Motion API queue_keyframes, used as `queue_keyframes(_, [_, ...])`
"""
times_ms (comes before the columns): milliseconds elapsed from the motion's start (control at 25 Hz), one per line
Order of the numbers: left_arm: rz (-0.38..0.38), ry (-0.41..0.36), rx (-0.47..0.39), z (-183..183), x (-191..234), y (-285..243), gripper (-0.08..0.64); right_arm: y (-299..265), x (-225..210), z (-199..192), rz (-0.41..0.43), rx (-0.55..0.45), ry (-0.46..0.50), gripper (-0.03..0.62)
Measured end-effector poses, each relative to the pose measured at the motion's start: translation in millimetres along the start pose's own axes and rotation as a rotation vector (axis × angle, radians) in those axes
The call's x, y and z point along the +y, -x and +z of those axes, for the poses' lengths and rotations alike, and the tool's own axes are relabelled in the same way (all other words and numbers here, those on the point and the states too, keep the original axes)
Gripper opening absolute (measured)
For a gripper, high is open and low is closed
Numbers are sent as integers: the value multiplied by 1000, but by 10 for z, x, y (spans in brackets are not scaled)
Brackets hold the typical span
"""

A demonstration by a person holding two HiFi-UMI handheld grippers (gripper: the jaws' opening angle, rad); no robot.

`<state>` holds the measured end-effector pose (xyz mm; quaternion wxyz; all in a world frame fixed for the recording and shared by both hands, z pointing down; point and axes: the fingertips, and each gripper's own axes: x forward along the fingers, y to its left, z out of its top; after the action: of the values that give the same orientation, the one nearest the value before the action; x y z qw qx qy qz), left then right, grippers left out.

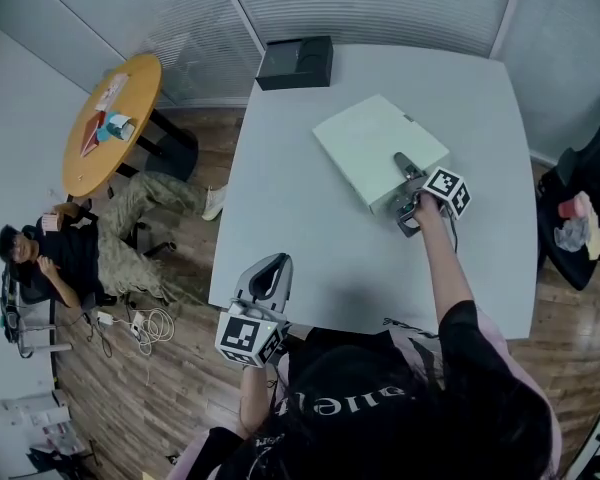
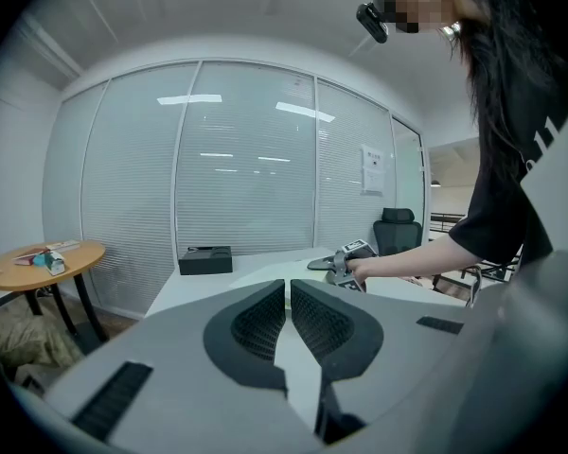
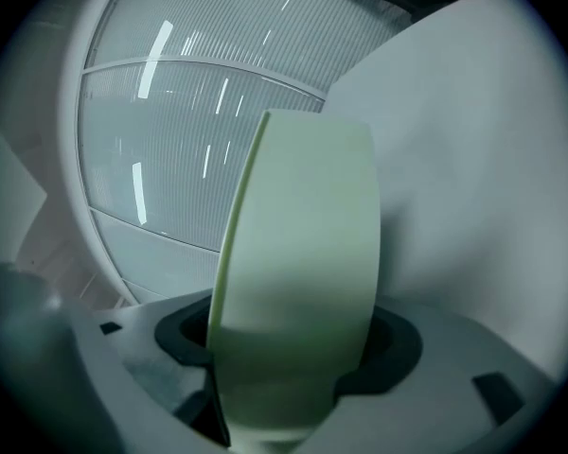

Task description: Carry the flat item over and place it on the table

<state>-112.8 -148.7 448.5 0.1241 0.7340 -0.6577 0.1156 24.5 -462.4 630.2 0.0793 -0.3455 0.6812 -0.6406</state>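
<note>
A pale green flat box (image 1: 375, 148) lies on the white table (image 1: 320, 258), towards its far right. My right gripper (image 1: 405, 190) holds the box's near right edge: one jaw lies on top, the other at the underside. In the right gripper view the box (image 3: 303, 253) fills the space between the jaws, and the pads lie against both faces. My left gripper (image 1: 273, 263) hovers at the table's near left edge, shut, with nothing between its fingers. The left gripper view shows its jaws (image 2: 288, 291) together, with the right gripper (image 2: 346, 263) beyond them.
A black box (image 1: 295, 63) sits at the table's far left corner. A round wooden table (image 1: 110, 118) with small items stands left, and a person (image 1: 60, 258) sits on the floor beside it. A dark chair (image 1: 580, 218) is at the right. Glass walls with blinds lie behind.
</note>
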Motion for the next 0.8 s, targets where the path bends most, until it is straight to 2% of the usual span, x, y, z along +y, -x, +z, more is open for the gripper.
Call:
queue_keyframes(200, [12,1,14,-62,147,68,35,-123,47,189,-48,-56,59,328])
queue_keyframes(440, [30,26,14,-124,345,147,35,-107,-87,411,-228,-133,213,381])
queue_keyframes(640, [60,43,9,-153,587,278,35,7,-295,507,-429,-167,329,410])
queue_keyframes(800, [100,43,-2,-137,768,379,35,19,-366,514,-476,-154,432,410])
